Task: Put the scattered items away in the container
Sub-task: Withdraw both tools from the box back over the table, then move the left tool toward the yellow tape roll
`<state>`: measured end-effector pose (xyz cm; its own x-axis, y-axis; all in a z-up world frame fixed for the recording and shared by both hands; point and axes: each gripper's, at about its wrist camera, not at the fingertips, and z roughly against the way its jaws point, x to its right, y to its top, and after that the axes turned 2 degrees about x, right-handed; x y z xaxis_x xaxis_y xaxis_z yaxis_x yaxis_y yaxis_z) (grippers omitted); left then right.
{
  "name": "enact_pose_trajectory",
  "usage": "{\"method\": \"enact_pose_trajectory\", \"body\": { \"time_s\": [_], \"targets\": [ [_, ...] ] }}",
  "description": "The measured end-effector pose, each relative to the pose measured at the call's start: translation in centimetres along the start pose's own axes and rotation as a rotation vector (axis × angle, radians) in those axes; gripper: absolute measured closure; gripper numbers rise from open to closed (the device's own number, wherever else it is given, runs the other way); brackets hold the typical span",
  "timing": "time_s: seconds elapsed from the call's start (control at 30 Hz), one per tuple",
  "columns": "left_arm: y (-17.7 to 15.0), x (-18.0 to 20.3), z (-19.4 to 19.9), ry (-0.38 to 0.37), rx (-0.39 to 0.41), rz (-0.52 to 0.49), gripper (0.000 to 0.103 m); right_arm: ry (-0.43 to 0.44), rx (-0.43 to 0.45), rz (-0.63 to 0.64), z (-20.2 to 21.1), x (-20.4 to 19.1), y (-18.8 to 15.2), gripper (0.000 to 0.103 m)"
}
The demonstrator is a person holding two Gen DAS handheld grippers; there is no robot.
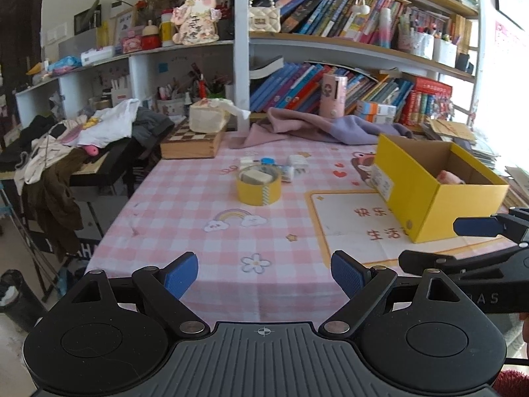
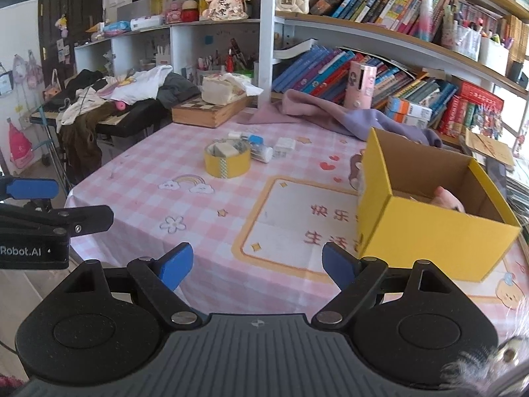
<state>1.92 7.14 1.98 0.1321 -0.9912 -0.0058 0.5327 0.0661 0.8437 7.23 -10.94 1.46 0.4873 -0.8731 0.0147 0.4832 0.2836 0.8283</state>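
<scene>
Scattered items, landmark = yellow box on the pink checked cloth.

Well left of the box, toward the far end of the cloth: yellow tape roll, lying flat, a pale block sitting inside its ring. Just behind the roll, a tight cluster: small white pieces, a blue-capped item, a white cube. Cannot tell which of them touch. From the right wrist the same cluster sits beyond and right of the roll.

Box: open top, cardboard-brown inside, a pink thing on its floor against the near wall. Purple cloth bunched behind the box.

Left gripper: jaws spread wide, nothing between the blue pads, over the near edge of the cloth, left of the box.

Right gripper: jaws likewise wide apart, empty, near the box's front left corner.
</scene>
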Motion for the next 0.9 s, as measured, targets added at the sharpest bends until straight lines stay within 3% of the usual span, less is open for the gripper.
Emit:
{"method": "enact_pose_trajectory", "body": {
  "time_s": [0.9],
  "targets": [
    [6.1, 0.5, -12.0, 0.015, -0.121, -0.063, 0.012, 0.068, -0.055, 0.005, -12.6, 4.1, 7.7, 0.025]
  ]
}}
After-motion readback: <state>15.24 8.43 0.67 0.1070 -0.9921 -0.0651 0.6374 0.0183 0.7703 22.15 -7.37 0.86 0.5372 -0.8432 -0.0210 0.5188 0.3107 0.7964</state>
